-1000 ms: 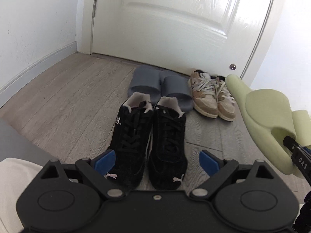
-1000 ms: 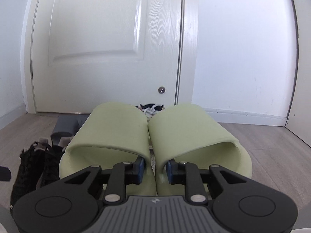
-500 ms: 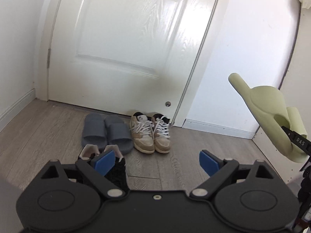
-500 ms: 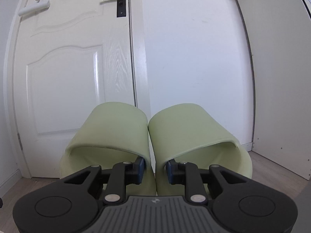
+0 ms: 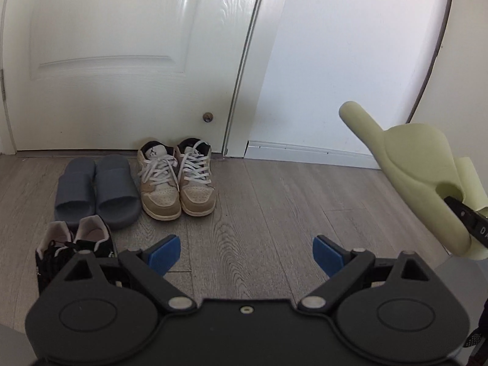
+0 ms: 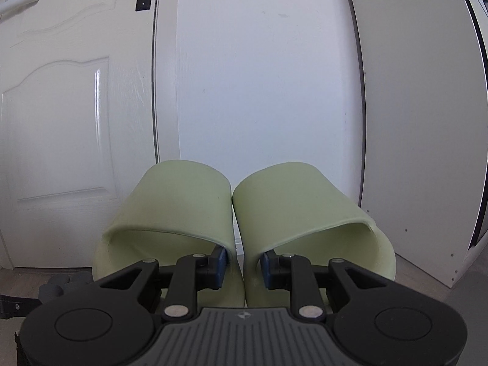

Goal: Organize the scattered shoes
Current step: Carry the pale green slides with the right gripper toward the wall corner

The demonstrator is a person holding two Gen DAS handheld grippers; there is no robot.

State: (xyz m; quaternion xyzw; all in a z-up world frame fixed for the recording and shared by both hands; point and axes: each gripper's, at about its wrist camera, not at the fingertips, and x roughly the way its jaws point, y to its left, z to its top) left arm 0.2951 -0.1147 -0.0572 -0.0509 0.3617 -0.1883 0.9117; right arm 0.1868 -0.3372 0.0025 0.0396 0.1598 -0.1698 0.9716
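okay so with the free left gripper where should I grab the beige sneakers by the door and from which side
Pinch the two inner collar walls together, where the beige sneakers touch side by side, much as the right gripper holds the green slides. Come from above: the openings face up, heels sit against the door, and the left gripper stands open and empty.
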